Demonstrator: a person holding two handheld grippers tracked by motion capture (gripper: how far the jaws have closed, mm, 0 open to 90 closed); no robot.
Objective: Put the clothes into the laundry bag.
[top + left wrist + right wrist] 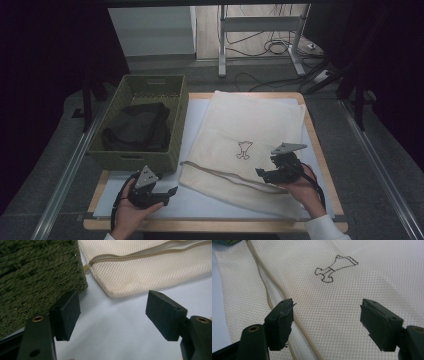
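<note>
A cream mesh laundry bag [250, 135] lies flat on the table, with a small outlined emblem [244, 149] and a tan zipper [220, 174] along its near edge. My right gripper [267, 172] hovers over the bag's near right part, jaws open and nothing between them; its own view shows the mesh [342, 297], the emblem [335, 268] and the zipper [274, 290] below. My left gripper [165, 192] is open near the table's front left, empty, pointing at the bag's corner [117, 280] and the basket [37, 277].
A green woven basket [176, 125] holding dark cloth [137, 127] stands at the left of the table, beside the bag. A white mat [200, 202] covers the wooden tabletop [320, 150]. Beyond the table are a metal frame and cables on the floor.
</note>
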